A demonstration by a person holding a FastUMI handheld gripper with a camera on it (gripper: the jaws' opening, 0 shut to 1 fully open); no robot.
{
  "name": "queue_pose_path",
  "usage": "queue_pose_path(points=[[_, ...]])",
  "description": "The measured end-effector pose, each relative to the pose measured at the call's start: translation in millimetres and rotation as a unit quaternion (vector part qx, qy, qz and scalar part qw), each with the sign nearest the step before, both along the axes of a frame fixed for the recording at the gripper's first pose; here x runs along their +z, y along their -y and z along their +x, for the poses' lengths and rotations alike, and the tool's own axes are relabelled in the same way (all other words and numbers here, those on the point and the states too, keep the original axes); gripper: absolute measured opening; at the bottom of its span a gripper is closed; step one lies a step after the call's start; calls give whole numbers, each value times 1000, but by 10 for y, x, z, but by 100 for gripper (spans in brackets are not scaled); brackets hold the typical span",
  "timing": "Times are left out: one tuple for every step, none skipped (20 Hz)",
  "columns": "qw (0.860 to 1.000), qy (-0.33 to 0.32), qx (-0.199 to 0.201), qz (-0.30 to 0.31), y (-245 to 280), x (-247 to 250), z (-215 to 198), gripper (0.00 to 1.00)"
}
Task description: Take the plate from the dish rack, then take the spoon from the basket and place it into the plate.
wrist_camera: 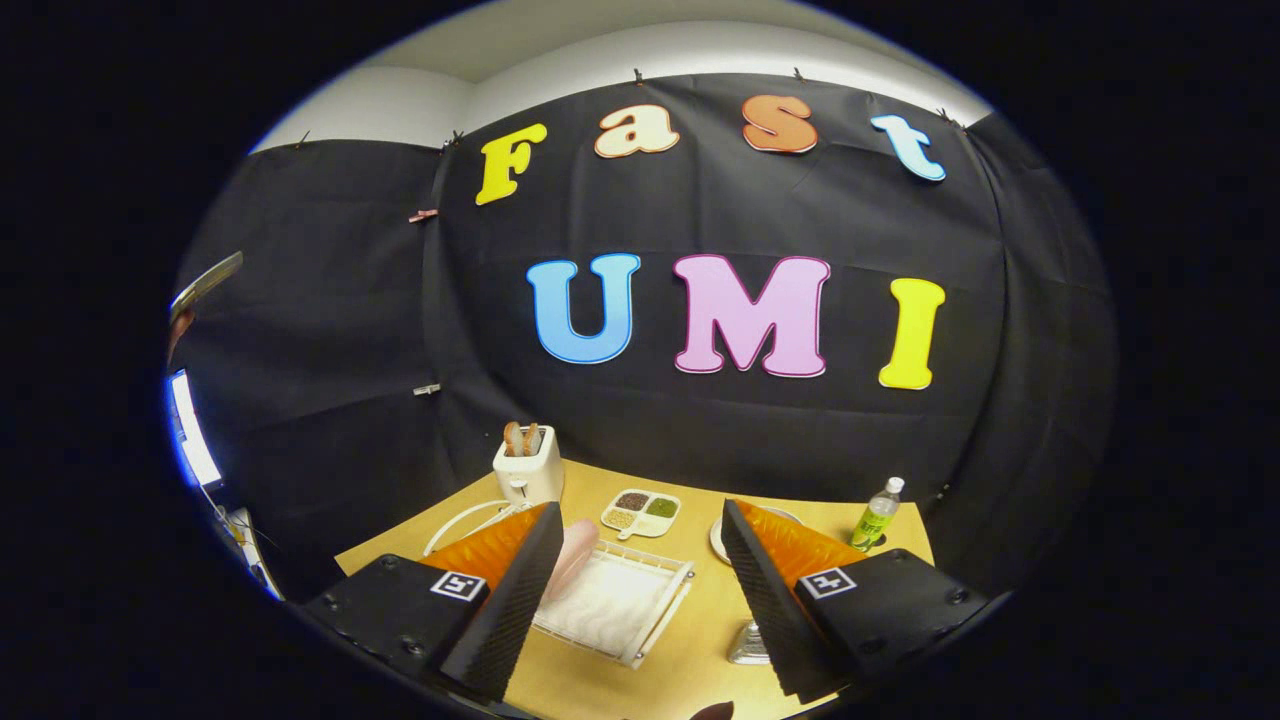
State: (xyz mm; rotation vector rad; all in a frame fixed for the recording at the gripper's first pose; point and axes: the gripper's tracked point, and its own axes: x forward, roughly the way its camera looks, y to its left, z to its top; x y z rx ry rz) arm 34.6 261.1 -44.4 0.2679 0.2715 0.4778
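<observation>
**Fingers wide and high, nothing picked up yet**

Plainly, the bench (690, 560) is the biggest thing here, a tan top set against the booth's black cloth wall, and everything for the job sits on it. Next in size is the dish rack (625, 600), a white wire tray lying between the two fingers and just ahead of them, towards the near edge of the bench. A pale pink plate (572, 555) stands on edge at the rack's left end, close beside the left finger; it is upright because the rack holds it that way, which leaves its rim free to be pinched.

The gripper (640, 585) is held above the bench, its fingers spread well apart with nothing between them, a stance that suits coming down over the plate's rim.

Behind the rack, near the far edge, a white toaster (528, 468) with two slices standing in it, a small divided dish (642, 512), a round white plate (722, 538) partly hidden by the right finger, and a green bottle (876, 515) at the far right corner.

A shiny metal piece (748, 645) lies by the right finger; it may be the basket, but I cannot tell. The spoon I cannot make out.
</observation>
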Motion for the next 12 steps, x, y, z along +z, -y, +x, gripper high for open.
queue_pose_path(points=[[1000, -8, 6, -4, -150, -62, 30, 97], [1000, -15, 11, -7, -292, -102, 54, 98], [1000, -24, 17, -9, -438, -167, 84, 98], [999, -38, 22, -13, -595, -241, 106, 98], [998, -54, 28, -15, -745, -334, 128, 98], [997, -71, 30, -17, -869, -436, 152, 97], [995, -91, 32, -18, -990, -547, 173, 98], [993, -110, 34, -16, -1111, -637, 186, 98], [991, -129, 35, -14, -1234, -737, 218, 98], [989, -146, 35, -11, -1336, -827, 238, 98], [986, -161, 35, -11, -1432, -934, 269, 98], [984, -177, 33, -15, -1538, -1064, 310, 98]])
